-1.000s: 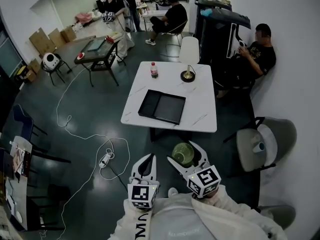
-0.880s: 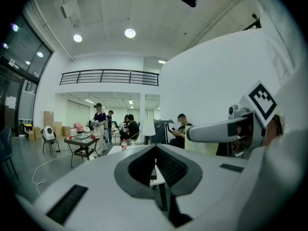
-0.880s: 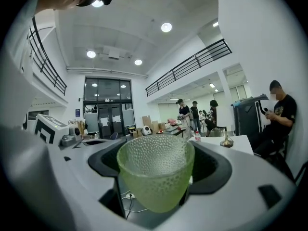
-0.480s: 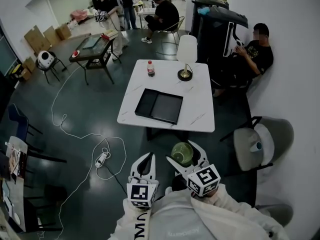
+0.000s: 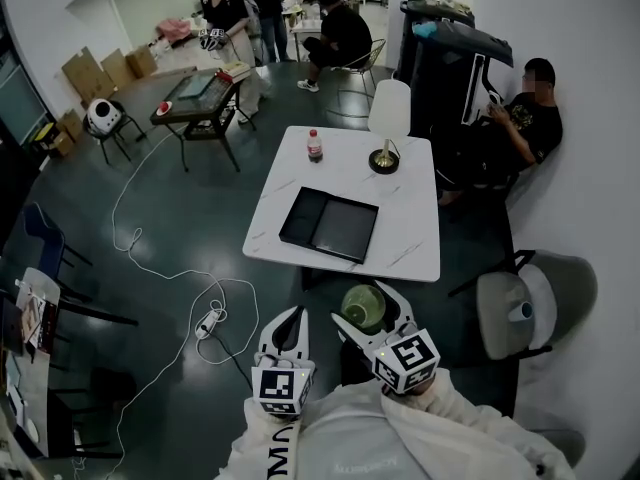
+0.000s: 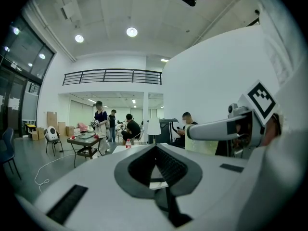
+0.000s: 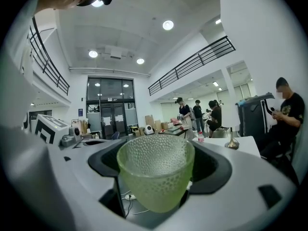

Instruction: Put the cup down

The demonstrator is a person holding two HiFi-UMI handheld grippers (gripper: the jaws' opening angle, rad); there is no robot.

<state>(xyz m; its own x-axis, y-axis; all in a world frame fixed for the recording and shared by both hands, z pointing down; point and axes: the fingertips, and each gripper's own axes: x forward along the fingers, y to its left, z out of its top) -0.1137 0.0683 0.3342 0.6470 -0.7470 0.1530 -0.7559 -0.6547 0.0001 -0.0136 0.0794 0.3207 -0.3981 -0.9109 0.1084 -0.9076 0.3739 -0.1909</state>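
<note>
1. Open hall, dark floor: a white table (image 5: 402, 223) is standing at 12 o'clock from the person in the head view, and it is offering the nearest flat surface.
2. Cup (image 5: 363, 308), green pebbled glass, count one: it is riding upright with its mouth up and its long axis vertical, over the floor and short of the table's near edge.
3. Right gripper (image 5: 362, 305), count one: its jaws are standing wide and pressing on the cup's wall at 9 and 3 o'clock in the right gripper view, where the cup (image 7: 155, 174) is filling the gap of that gripper (image 7: 155, 177).
4. Deciding relation: the table is lying at 12 o'clock from the cup and apart from it. The hand carrying the cup is judged to need a forward reach before any lowering. Only the right hand is placed to do it.
5. Left gripper (image 5: 296, 318), count one: its jaw tips are drawn together on nothing, and it is hanging just beside the right one, at its 9 o'clock. The left gripper view is showing the same empty gripper (image 6: 156, 170).
6. Table load, one of each:
   - a black tray (image 5: 328, 224) is lying at the table's centre;
   - a bottle (image 5: 314, 145) is standing at the tray's 11 o'clock;
   - a lamp (image 5: 386, 128) is standing at its 1 o'clock.
7. Bare tabletop is showing at 3 o'clock of the tray, which looks the likeliest landing spot.
8. Grey chair (image 5: 545, 303), count one: it is sitting at 3 o'clock of the cup, well apart.
</note>
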